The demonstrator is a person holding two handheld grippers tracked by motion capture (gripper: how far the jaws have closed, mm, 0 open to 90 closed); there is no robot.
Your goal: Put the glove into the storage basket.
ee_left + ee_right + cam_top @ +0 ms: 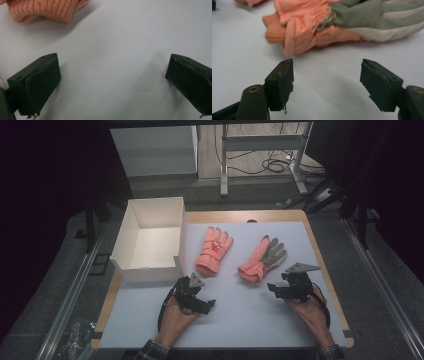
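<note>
Left glove: salmon-pink, lies flat on the tabletop just right of the white box, fingers pointing away from the person, knit cuff toward the left claw; the cuff also shows at the top of the left gripper view.
Right glove: pink with a grey and cream palm side up, lies tilted beside the first glove, apart from it, cuff toward the person; a small metal clip sits at its wrist.
Left claw: held low over the pale tabletop, jaws spread wide, nothing between them, just short of the left glove's cuff.
Right claw: jaws apart over bare tabletop, nothing gripped; the right glove's cuff lies just ahead of the tips.
White box: open-topped, stands at the left side of the tabletop.
</note>
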